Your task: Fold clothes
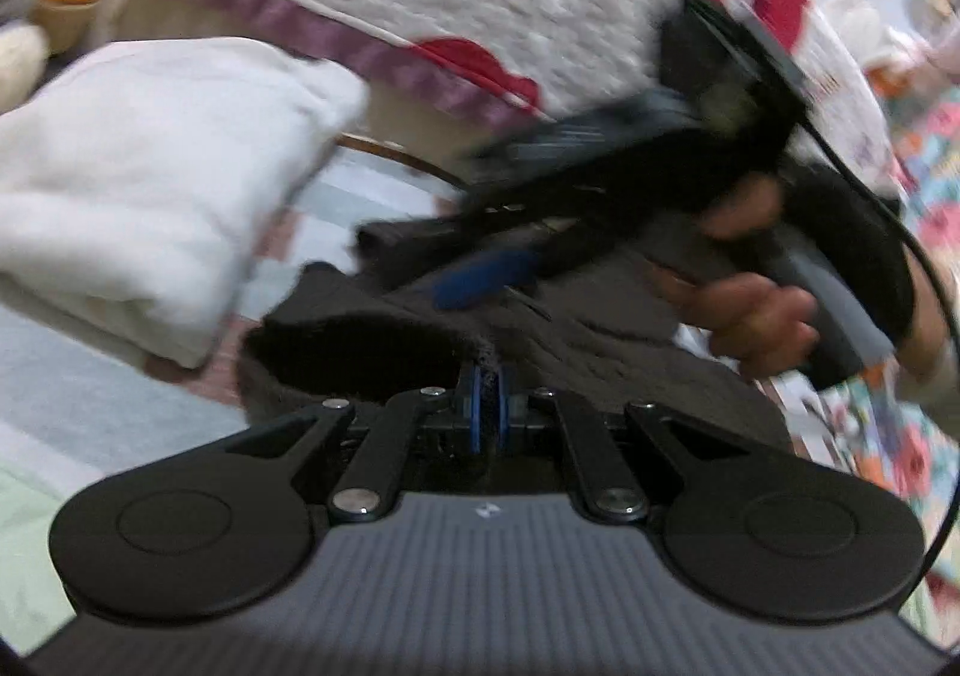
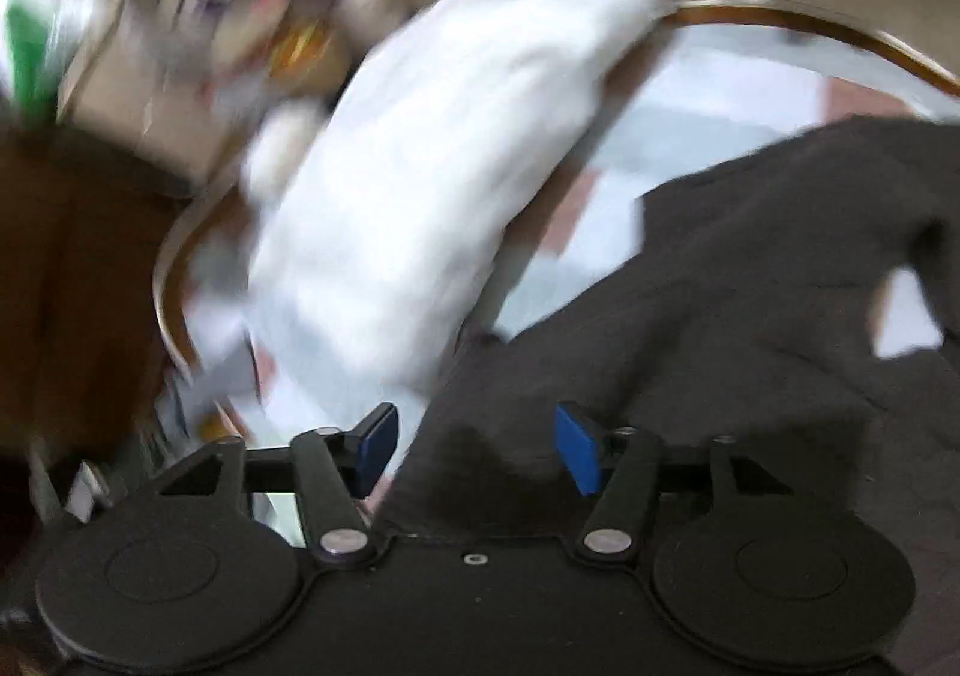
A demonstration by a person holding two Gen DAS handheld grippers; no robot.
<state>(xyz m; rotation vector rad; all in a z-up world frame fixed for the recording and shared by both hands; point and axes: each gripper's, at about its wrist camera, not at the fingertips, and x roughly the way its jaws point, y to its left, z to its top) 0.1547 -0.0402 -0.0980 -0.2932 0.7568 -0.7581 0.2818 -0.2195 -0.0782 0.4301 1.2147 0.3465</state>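
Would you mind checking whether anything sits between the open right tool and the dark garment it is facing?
Nothing visible does. The right tool is open with the dark garment already lying between its fingers. The folded white garment lies off to the left, and the left tool grips the same dark cloth elsewhere.

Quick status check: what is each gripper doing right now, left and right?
Left gripper: shut on the dark garment.
Right gripper: open over the same garment, holding nothing.

Black claw linkages, blue pads (silver screws), grey ribbed body
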